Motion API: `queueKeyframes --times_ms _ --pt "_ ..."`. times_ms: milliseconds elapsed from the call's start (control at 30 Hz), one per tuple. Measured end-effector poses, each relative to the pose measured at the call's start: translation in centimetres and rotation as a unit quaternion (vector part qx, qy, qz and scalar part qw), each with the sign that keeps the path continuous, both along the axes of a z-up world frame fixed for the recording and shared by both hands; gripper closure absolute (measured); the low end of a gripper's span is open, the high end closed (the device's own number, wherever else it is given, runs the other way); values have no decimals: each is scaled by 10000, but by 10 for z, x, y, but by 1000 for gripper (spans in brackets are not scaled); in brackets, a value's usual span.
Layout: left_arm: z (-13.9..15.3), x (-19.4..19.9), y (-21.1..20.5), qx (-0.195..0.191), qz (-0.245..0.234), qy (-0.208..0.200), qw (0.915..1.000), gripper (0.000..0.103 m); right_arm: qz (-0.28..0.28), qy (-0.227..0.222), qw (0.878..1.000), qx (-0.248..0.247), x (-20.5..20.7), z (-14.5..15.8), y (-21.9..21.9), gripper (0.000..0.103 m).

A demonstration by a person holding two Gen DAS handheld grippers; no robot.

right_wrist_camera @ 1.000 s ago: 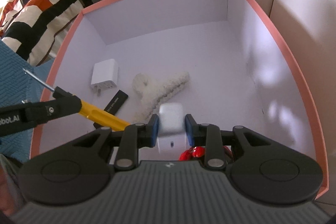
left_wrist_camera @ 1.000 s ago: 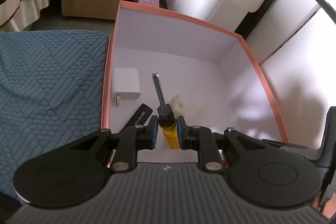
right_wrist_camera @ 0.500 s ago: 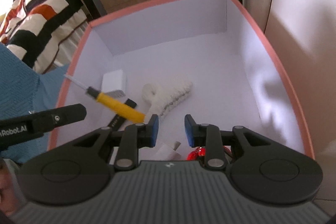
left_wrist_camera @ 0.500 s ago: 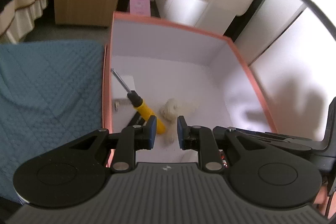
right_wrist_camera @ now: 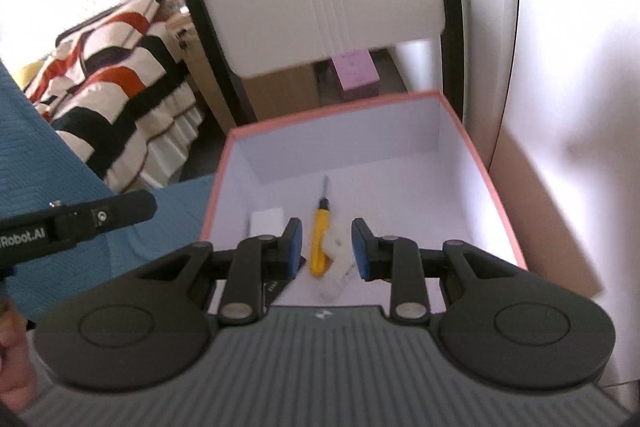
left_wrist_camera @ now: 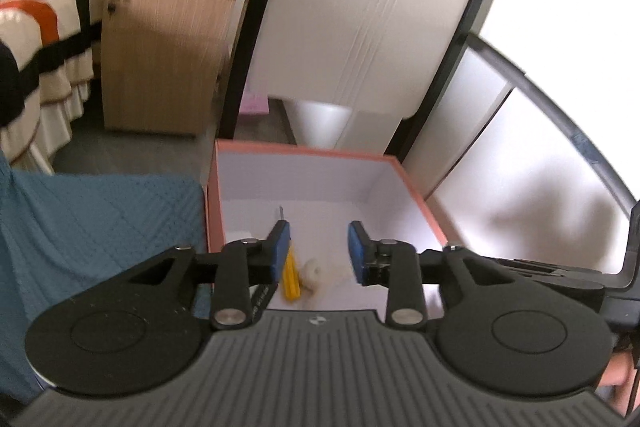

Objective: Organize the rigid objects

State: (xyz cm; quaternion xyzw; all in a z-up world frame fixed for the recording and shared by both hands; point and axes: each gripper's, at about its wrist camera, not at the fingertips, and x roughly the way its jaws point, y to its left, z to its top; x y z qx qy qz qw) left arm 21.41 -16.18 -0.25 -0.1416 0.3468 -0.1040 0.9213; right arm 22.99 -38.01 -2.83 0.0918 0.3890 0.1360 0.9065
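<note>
Pink-rimmed box (right_wrist_camera: 492, 183): one, white inside, open at the top, standing beside one blue quilted cloth (left_wrist_camera: 92, 223) on its left.
Screwdriver (right_wrist_camera: 320, 235): one, yellow handle with a black collar, lying loose on the box floor, metal tip pointing to the far wall; it rests against the fluffy clip.
White fluffy clip (right_wrist_camera: 338, 267): one, lying just right of the screwdriver handle, near the front of the box.
White charger block (right_wrist_camera: 266, 221): one, on the box floor at the left, near the left wall.
Black flat stick (right_wrist_camera: 276, 285): one, mostly hidden behind the finger of the right gripper; its printing is too small to read.
Left gripper (left_wrist_camera: 319, 247): jaws opening, nothing between the blue pads; it hangs above the near edge of the box.
Right gripper (right_wrist_camera: 326, 245): jaws parted with a clear gap, empty, also above the box and clear of everything in it.
Right wrist view only: the charger block, the whole length of the screwdriver, and the left gripper's black arm out over the cloth.
Left wrist view only: one wooden cabinet (left_wrist_camera: 160, 55) at the far left; here the screwdriver is half hidden behind the left pad.
Both views: one striped bedspread (right_wrist_camera: 116, 95) at the far left and one small pink carton (right_wrist_camera: 356, 71) behind the box.
</note>
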Motion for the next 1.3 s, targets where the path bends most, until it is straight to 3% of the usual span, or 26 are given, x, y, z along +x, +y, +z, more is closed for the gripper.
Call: queueKeyframes --times_ms 300,667,867,1100,1200,1300 --pt "43 -45 13 -97 -99 -520 9986 49 -51 -334 9994 -33 -40 35 4 72" --pt "65 -94 24 1 -281 -932 9953 49 -166 -502 9984 -197 -85 51 15 72" --pt "64 -112 31 -13 -227 -993 9948 43 -180 -514 9982 -257 -108 48 21 72" --pt "55 -130 35 57 -169 -1008 9948 27 -254 -649 9965 -457 -130 44 30 72" --pt "50 -134 35 97 -117 -958 9953 17 -261 -652 9970 -329 -137 43 30 72" --pt "47 -138 38 28 -78 -938 9956 14 -271 -588 9974 -318 -142 41 30 72"
